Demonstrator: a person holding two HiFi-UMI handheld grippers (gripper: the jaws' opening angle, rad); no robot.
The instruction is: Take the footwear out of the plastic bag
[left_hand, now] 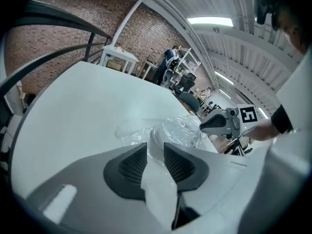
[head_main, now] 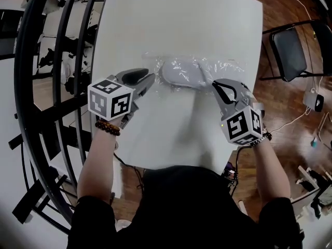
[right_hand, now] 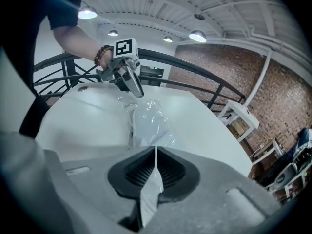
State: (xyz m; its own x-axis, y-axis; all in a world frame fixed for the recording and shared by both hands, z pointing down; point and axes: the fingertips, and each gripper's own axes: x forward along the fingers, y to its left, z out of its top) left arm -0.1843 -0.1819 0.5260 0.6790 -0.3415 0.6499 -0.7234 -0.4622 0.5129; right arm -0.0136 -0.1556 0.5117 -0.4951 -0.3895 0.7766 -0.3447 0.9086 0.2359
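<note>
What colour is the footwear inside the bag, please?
The footwear is white; the head view shows it best.

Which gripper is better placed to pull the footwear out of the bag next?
The left gripper, probably: its jaws stand apart around the bagged footwear, while the right gripper is shut on the plastic bag film and can anchor it.

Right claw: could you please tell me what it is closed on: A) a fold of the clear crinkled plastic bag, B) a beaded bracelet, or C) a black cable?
A: the right claw pinches a thin fold of the clear crinkled plastic bag between shut jaws.
</note>
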